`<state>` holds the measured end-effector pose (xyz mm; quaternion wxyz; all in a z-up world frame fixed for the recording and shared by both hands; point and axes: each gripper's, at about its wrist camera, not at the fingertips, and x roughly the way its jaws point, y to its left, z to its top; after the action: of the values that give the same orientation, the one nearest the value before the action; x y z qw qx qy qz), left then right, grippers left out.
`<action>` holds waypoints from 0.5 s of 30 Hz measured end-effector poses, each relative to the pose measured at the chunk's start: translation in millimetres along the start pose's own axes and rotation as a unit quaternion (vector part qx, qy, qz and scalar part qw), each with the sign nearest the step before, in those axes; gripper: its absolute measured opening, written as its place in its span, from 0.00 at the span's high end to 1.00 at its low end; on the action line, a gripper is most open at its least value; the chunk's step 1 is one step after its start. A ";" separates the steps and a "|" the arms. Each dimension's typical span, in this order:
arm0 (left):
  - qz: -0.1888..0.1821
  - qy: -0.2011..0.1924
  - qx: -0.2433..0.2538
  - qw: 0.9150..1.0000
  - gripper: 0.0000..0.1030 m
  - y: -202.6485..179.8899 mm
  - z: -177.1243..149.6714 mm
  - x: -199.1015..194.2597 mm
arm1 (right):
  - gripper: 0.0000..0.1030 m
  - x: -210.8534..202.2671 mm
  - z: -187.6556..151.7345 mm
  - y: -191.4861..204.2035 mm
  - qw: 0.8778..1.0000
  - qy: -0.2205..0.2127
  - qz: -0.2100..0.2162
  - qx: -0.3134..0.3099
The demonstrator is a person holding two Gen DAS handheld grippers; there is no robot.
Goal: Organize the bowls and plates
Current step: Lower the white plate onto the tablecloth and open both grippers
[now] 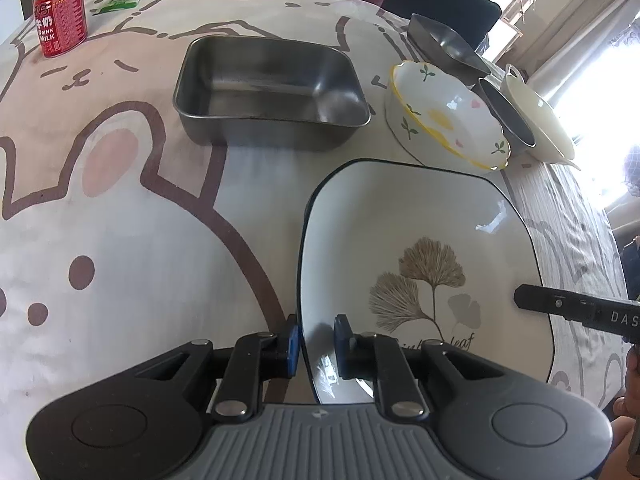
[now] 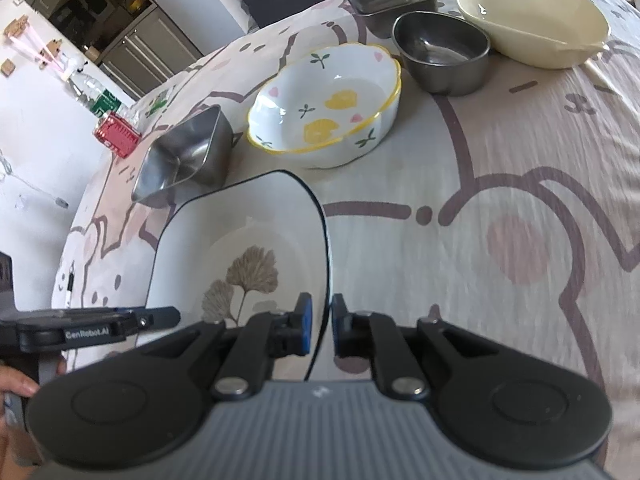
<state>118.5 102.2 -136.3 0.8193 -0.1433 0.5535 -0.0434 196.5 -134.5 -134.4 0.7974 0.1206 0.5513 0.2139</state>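
The square white plate has a thin black rim and a brown ginkgo-leaf print; it fills the lower right of the left wrist view, over the bunny-patterned tablecloth. The left gripper, at bottom centre, points steeply down and pinches the plate's left rim between its blue pads. The right gripper pinches the opposite rim likewise, low in its own view.

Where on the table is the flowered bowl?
In the left wrist view the flowered bowl sits upper right, between the steel tray and the small steel bowl, just beyond the square plate.
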 end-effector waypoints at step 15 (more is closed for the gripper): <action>-0.003 -0.003 -0.001 1.000 0.81 -0.7 -0.4 -2.5 | 0.86 10.4 -0.9 0.5 1.000 0.020 -0.022 -0.007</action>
<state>117.2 102.0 -134.0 0.8210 -0.1457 0.5503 -0.0446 198.8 -129.1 -143.1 0.7917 0.0985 0.5677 0.2031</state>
